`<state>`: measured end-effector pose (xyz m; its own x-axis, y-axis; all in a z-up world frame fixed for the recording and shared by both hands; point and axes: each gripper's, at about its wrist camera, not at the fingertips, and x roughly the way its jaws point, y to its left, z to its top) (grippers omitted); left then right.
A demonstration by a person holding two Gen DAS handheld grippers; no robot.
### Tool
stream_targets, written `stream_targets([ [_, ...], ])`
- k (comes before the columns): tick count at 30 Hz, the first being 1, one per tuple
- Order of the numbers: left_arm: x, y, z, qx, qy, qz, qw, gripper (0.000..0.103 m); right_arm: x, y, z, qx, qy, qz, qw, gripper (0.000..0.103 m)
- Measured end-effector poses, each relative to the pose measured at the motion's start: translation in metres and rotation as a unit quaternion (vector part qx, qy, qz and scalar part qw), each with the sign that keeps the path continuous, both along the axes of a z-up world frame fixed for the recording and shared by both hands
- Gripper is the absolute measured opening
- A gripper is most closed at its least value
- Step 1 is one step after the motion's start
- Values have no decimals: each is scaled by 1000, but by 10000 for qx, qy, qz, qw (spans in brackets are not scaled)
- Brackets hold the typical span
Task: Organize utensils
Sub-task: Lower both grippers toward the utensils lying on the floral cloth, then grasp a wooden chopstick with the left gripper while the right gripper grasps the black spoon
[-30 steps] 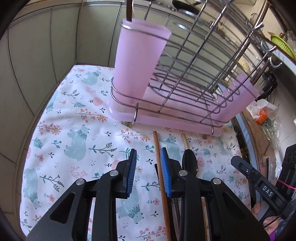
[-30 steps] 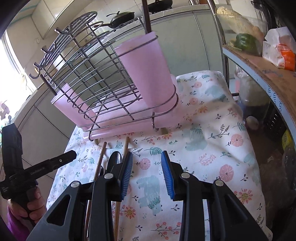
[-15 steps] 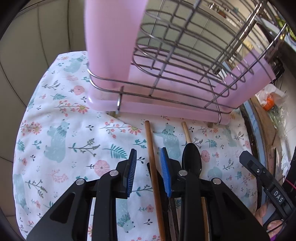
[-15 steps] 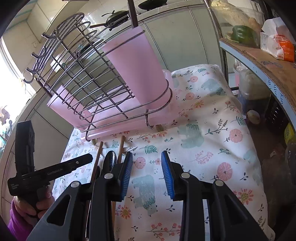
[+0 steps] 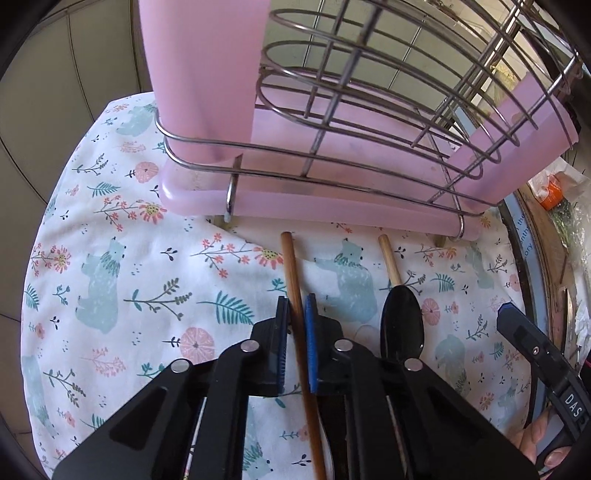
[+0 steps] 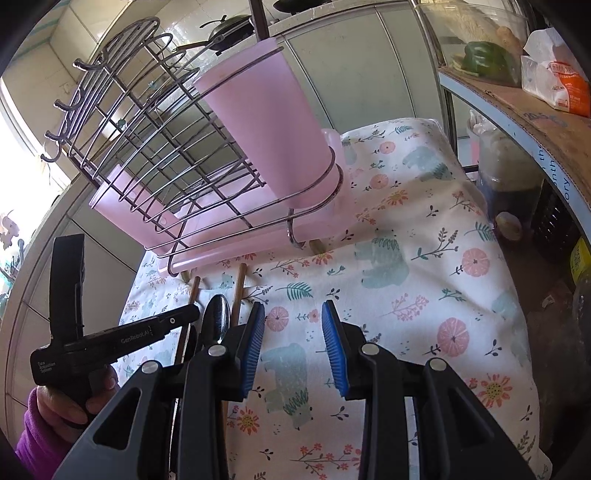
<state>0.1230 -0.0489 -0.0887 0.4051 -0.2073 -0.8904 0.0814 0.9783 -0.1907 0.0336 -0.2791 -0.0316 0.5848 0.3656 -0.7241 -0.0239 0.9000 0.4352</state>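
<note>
A brown wooden stick (image 5: 291, 266) lies on the floral cloth (image 5: 110, 258) and runs between my left gripper's (image 5: 296, 310) blue pads. The jaws are closing and the pads sit against its sides. Just to the right lie a black spoon (image 5: 402, 325) and a paler stick (image 5: 389, 258). Behind them stands a wire rack (image 5: 369, 110) on a pink tray (image 5: 332, 199), with a pink cup (image 5: 207, 74) at its left end. In the right wrist view the cup (image 6: 258, 122) holds a dark handle (image 6: 258, 14). My right gripper (image 6: 293, 325) hovers open over bare cloth, right of the spoon (image 6: 218, 317).
A shelf (image 6: 517, 122) at the right carries a green pepper (image 6: 487, 61) and a tissue packet (image 6: 554, 81); a jar (image 6: 506, 173) stands below it. Tiled wall runs behind the rack. The cloth's right edge drops beside the shelf.
My left gripper has moved down and closer to the rack, and its jaws have narrowed from wide apart to tight around the brown stick. The right gripper has hardly shifted.
</note>
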Motion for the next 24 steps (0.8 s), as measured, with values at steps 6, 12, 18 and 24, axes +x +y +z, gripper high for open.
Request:
stream_targets([
  [6,-2,14,11,-207,-58,96,9997,6,-2,-1,2,2,16,-23,10000,32],
  [12,-15,35,28,-464,-259,180,9984,6,1,2,-2,194,164,62,9997,32],
  [18,-23,51,37,-635,-393,203,9970,6,16,14,-6,587,477,342,9966,28],
  [24,-32,63,44,-826,-504,138,9952,6,31,36,-6,504,577,545,9956,29],
])
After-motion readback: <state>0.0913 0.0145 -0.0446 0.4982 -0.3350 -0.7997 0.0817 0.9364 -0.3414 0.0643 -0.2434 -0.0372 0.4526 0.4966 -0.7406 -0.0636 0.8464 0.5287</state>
